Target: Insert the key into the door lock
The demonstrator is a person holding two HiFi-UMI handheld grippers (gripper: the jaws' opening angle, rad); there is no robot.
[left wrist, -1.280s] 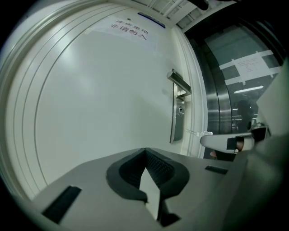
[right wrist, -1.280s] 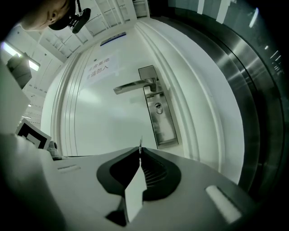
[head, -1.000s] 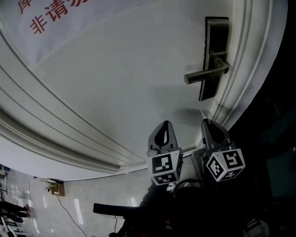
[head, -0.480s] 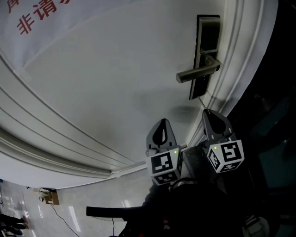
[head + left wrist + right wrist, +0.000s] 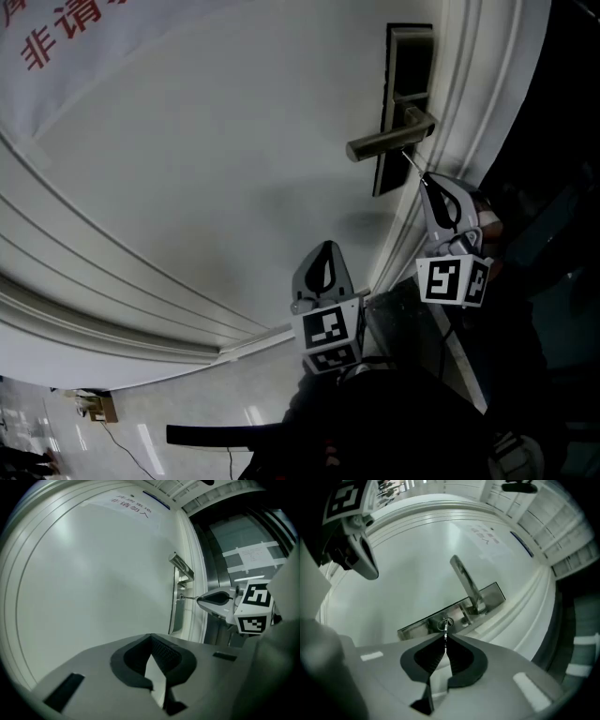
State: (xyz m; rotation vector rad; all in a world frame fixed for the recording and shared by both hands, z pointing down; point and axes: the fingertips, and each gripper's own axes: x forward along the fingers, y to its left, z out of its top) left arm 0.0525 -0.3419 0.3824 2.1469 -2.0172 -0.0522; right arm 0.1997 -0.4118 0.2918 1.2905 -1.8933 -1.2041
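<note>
A slim metal key [image 5: 446,631] sticks out of my right gripper [image 5: 446,639], which is shut on it. The key's tip meets the round keyhole [image 5: 445,623] in the steel lock plate [image 5: 417,624], below the lever handle [image 5: 466,584]. How deep it sits cannot be told. In the head view the right gripper [image 5: 427,180] is just under the handle [image 5: 386,142] and lock plate [image 5: 404,66], key [image 5: 412,163] pointing up at them. My left gripper [image 5: 323,251] hangs lower and to the left, shut and holding nothing. Its own view shows its jaws [image 5: 151,637] pressed together.
The white door [image 5: 216,169] carries a sheet with red print [image 5: 56,33] at the upper left. Ribbed door-frame moulding [image 5: 469,94] runs right of the lock, with a dark space beyond. Pale floor with a cable [image 5: 141,441] shows at the bottom left.
My right gripper has risen from beside the left one up to the lock, bringing the key's tip to the keyhole. The left gripper has stayed low.
</note>
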